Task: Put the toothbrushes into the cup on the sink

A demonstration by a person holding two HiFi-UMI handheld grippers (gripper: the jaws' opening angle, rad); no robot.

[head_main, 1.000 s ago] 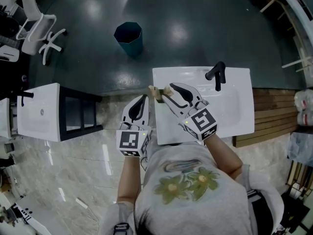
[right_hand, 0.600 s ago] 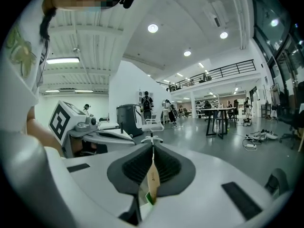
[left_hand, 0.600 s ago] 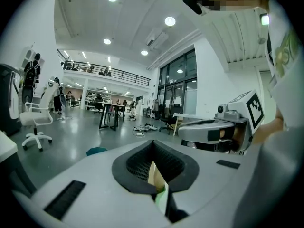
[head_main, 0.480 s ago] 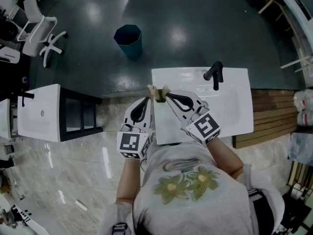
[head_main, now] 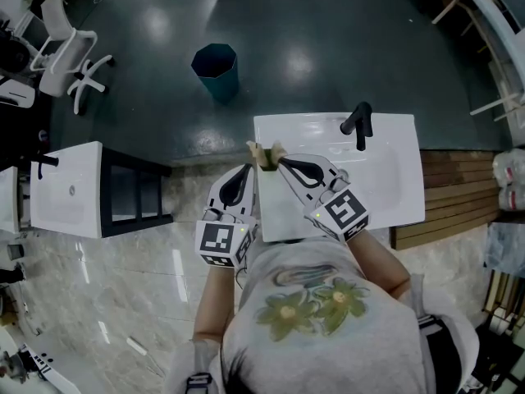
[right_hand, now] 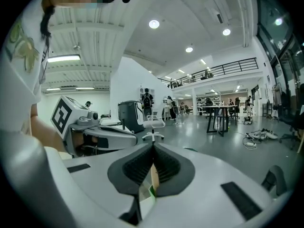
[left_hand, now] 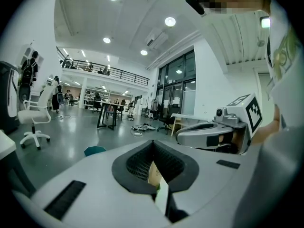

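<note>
A flat tan toothbrush pack (head_main: 264, 155) with a green edge hangs over the left rim of the white sink (head_main: 394, 189). My left gripper (head_main: 245, 168) is shut on its left end and my right gripper (head_main: 281, 163) is shut on its right end. In the left gripper view the pack (left_hand: 155, 177) stands edge-on between the closed pads, with the right gripper's body (left_hand: 213, 134) just beyond. The right gripper view shows the same pack (right_hand: 152, 178) clamped the same way, and the left gripper's body (right_hand: 95, 137) beside it. No cup shows in any view.
A black faucet (head_main: 359, 125) stands at the back of the sink. A teal bin (head_main: 216, 66) sits on the dark floor beyond. A second white basin unit (head_main: 70, 189) with a black frame (head_main: 135, 189) is at left, an office chair (head_main: 64, 52) far left, wooden planks (head_main: 459, 179) at right.
The right gripper's jaws, wide apart a second ago, have shut on the pack. Both grippers shifted slightly toward the sink's left rim; the left stayed shut.
</note>
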